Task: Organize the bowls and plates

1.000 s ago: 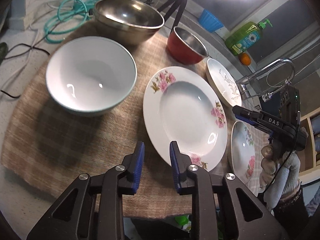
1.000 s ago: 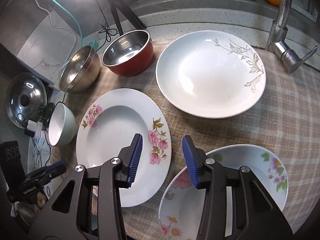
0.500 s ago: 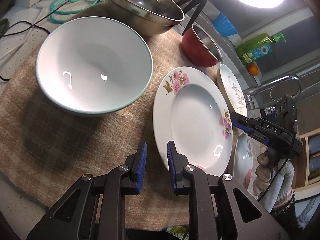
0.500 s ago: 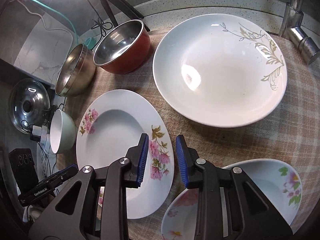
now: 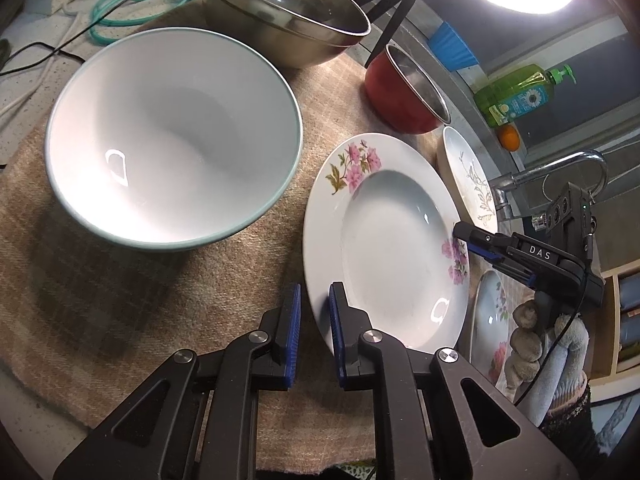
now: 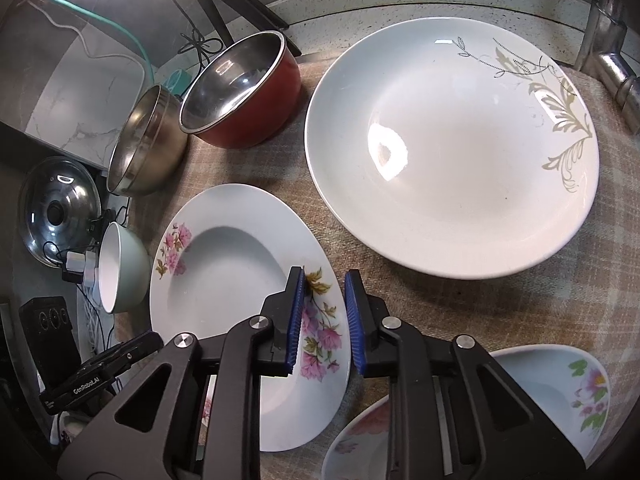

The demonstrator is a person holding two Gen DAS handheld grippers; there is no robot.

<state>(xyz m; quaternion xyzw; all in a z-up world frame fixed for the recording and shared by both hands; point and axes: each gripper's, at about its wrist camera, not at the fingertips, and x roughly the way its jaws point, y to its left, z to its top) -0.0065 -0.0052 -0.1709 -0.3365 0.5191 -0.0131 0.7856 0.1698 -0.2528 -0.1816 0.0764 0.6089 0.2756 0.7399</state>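
Note:
A white deep plate with pink flowers point(image 5: 384, 240) lies on the checked cloth; it also shows in the right wrist view point(image 6: 240, 280). My left gripper point(image 5: 314, 320) is open, its fingers straddling the plate's near-left rim. My right gripper point(image 6: 322, 312) is open, its fingers straddling the opposite rim over the flower print; it shows in the left wrist view point(image 5: 476, 240) too. A large white bowl point(image 5: 172, 136) sits left of the plate. A big plate with a gold leaf pattern point(image 6: 452, 148) lies beyond my right gripper.
A steel bowl point(image 5: 288, 12) and a red bowl point(image 5: 404, 92) stand at the back. A small flowered dish point(image 6: 520, 412) lies under my right gripper's body. A tap point(image 5: 552, 172), soap bottle point(image 5: 520, 96), ring-light tripod point(image 5: 392, 4), pot lid point(image 6: 60, 204) and cables surround the cloth.
Both grippers have moved in toward the pink-flowered plate from opposite sides and now straddle its rim. Both sets of fingers have narrowed.

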